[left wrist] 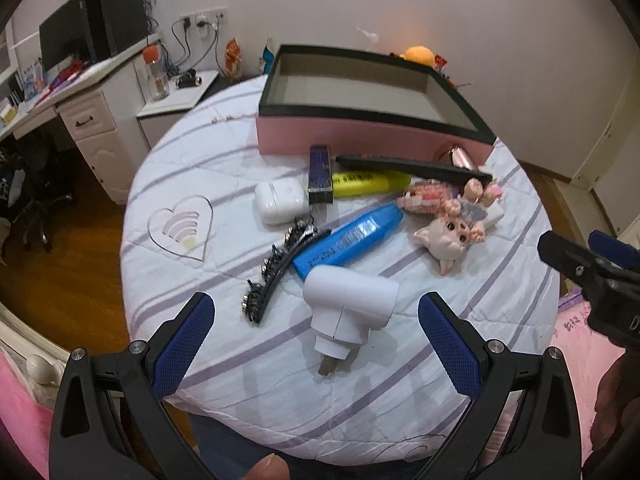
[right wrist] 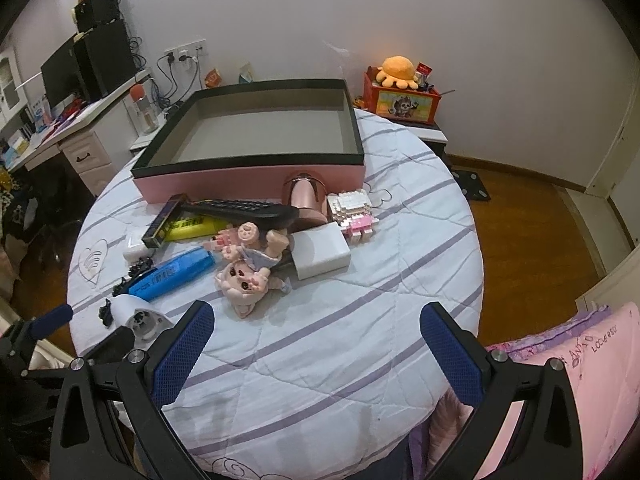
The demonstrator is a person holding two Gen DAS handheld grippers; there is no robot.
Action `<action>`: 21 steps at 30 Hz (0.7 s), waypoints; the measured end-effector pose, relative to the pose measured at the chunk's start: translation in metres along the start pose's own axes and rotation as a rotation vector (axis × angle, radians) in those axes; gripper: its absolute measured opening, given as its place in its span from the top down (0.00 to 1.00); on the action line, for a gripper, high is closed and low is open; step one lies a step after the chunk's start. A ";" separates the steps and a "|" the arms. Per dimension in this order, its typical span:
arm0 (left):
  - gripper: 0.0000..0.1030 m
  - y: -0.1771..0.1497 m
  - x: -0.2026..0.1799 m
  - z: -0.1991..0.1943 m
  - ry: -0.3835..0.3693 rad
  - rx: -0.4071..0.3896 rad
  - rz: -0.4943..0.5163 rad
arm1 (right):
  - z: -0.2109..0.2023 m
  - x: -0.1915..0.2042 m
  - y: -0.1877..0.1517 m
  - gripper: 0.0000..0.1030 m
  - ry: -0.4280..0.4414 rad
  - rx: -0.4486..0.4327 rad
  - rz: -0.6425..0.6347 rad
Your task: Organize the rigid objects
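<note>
Left gripper [left wrist: 316,324]: black plastic frame, triangular cutouts, silver screws at pivots, blue mesh-textured fingers [left wrist: 186,342]. Fingertip skin at bottom centre of frame. Right gripper [right wrist: 318,332]: same black frame, silver screws, blue textured fingers [right wrist: 450,354].

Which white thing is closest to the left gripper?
The white plug adapter, lying right between its open fingers; the white earbud case sits farther back.
</note>
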State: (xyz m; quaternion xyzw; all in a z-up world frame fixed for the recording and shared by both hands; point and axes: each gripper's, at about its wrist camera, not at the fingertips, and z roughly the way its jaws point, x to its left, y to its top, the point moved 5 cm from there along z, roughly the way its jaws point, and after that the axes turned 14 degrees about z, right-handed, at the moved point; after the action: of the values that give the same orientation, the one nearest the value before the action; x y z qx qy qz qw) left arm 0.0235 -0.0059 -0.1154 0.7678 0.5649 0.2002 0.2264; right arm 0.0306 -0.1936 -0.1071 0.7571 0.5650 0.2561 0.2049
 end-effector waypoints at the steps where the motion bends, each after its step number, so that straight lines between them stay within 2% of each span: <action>1: 0.00 0.001 0.000 -0.003 0.002 -0.007 0.000 | -0.002 0.001 0.000 0.00 0.003 -0.005 -0.002; 12: 0.00 0.002 -0.002 -0.023 0.021 -0.050 0.000 | -0.022 -0.002 -0.001 0.00 0.019 -0.049 0.005; 21: 0.00 0.011 -0.001 -0.060 0.054 -0.139 0.002 | -0.054 0.003 0.003 0.00 0.064 -0.134 0.002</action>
State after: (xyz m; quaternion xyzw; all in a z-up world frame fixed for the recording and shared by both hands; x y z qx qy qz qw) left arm -0.0023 -0.0029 -0.0597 0.7452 0.5546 0.2597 0.2638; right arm 0.0002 -0.1909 -0.0626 0.7336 0.5523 0.3174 0.2369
